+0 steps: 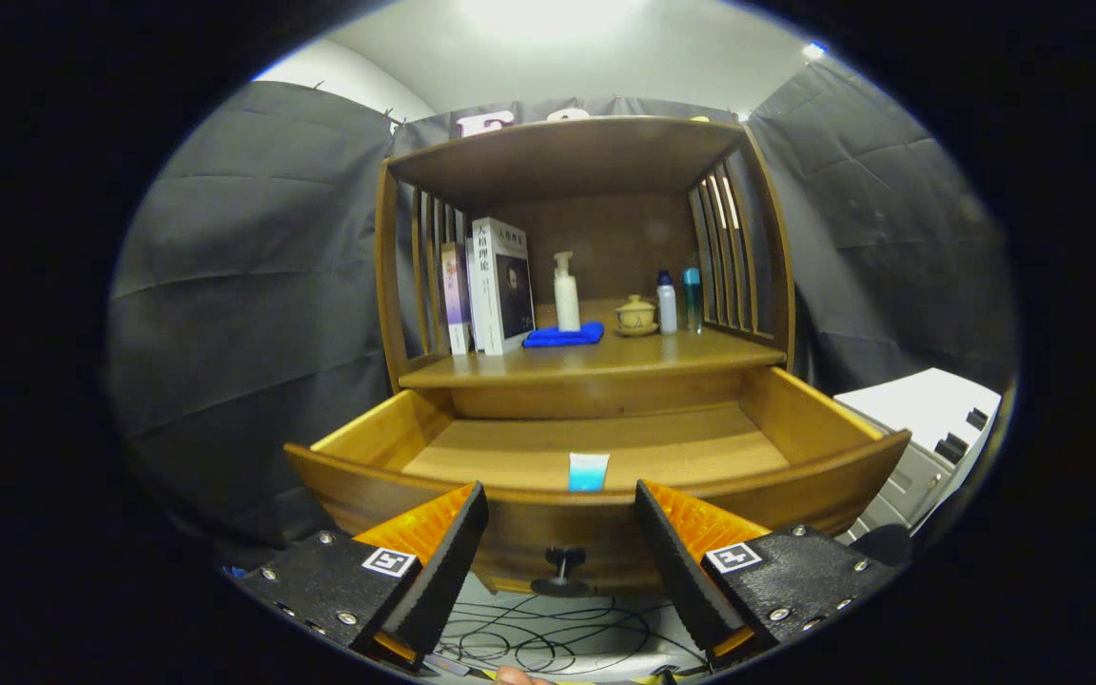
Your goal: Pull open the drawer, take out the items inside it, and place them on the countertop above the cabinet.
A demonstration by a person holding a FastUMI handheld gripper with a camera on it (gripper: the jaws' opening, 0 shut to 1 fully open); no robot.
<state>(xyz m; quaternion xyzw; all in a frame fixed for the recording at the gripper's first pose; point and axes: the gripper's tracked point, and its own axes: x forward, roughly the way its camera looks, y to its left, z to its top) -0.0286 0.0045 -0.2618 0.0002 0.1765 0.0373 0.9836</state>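
Observation:
The wooden cabinet's drawer (824,419) stands pulled out toward me, its curved front just ahead of my fingers. A small blue tube (588,471) lies inside against the front wall, in line with the gap between the fingers. The dark knob (562,561) on the drawer front shows lower down, between the fingers. My gripper (559,518) is open, with nothing held. The countertop (605,357) above the drawer carries a blue cloth (562,335), a white pump bottle (566,293), books (499,283), a small lidded cup (636,315) and two slim bottles (679,300).
A slatted shelf frame (729,247) with a wooden top encloses the countertop. A white appliance (933,428) stands to the right of the drawer. Loose cables (548,642) lie on the floor beneath the drawer. A fingertip (515,677) of a person shows below the fingers.

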